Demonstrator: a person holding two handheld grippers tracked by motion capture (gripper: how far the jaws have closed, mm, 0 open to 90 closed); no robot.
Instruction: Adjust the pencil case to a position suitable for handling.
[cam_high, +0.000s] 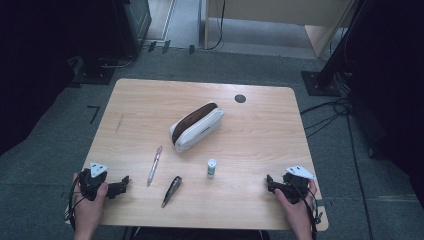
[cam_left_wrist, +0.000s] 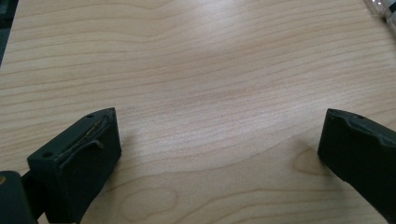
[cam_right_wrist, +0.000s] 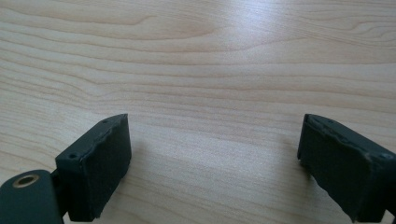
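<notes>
A white pencil case (cam_high: 196, 127) with a dark brown open top lies tilted at the middle of the wooden table (cam_high: 255, 125). In front of it lie a clear pen (cam_high: 155, 165), a dark marker (cam_high: 171, 191) and a small white tube with a green band (cam_high: 212, 168) standing upright. My left gripper (cam_high: 124, 185) rests at the table's front left corner, jaws wide open over bare wood (cam_left_wrist: 219, 126). At the front right my right gripper (cam_high: 270, 184) is open too, nothing between its jaws (cam_right_wrist: 215, 140).
A round dark cable hole (cam_high: 240, 98) sits near the table's far right edge. Beyond the table are grey carpet, black stands (cam_high: 320, 80) with cables at the right, and dark equipment at the far left.
</notes>
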